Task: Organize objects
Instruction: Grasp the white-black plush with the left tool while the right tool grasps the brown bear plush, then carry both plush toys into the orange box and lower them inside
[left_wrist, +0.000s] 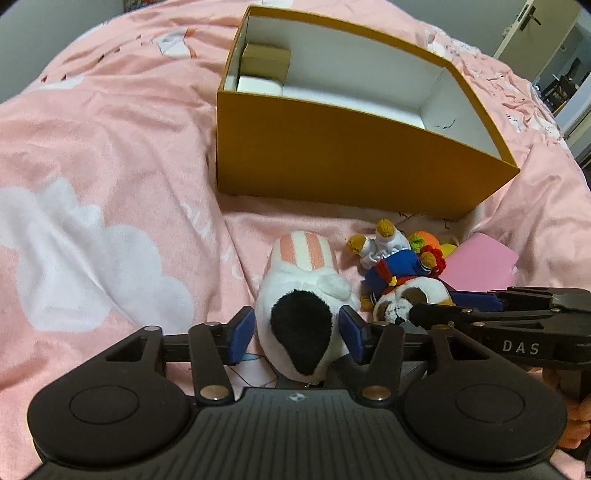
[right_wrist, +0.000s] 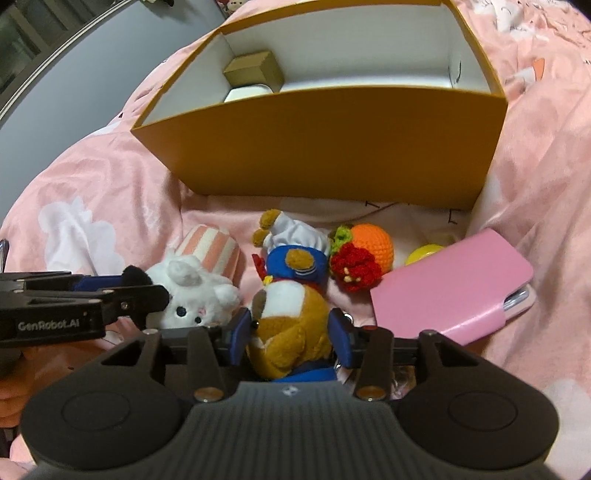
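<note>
Both claws sit low over the toys on the pink bedspread (left_wrist: 110, 147). Our left gripper (left_wrist: 298, 334) straddles the white plush rabbit (left_wrist: 299, 295), its blue pads on either side of the black ear; we see a sliver of gap at the left pad, so we call it released, not yet pinching. Our right gripper (right_wrist: 290, 332) brackets the brown-and-white plush dog (right_wrist: 291, 317) in its blue sailor outfit; the pads stand just beside the head, and we judge this claw released as well, though the right pad is close enough that contact is hard to rule out.

The open orange box (left_wrist: 332, 155) waits just beyond the toys, with a small tan carton (left_wrist: 266, 59) and a white item already in its far corner. A crocheted orange (right_wrist: 371, 245), a red crocheted piece (right_wrist: 354, 271), a yellow object and a pink case (right_wrist: 450, 280) lie to the right, touching one another.

We think the main risk is crowding: the two grippers work side by side, and closing or lifting together could knock fingers or drag the neighbouring toy. Soft plush may also squash and slip from a pinch on an ear.
</note>
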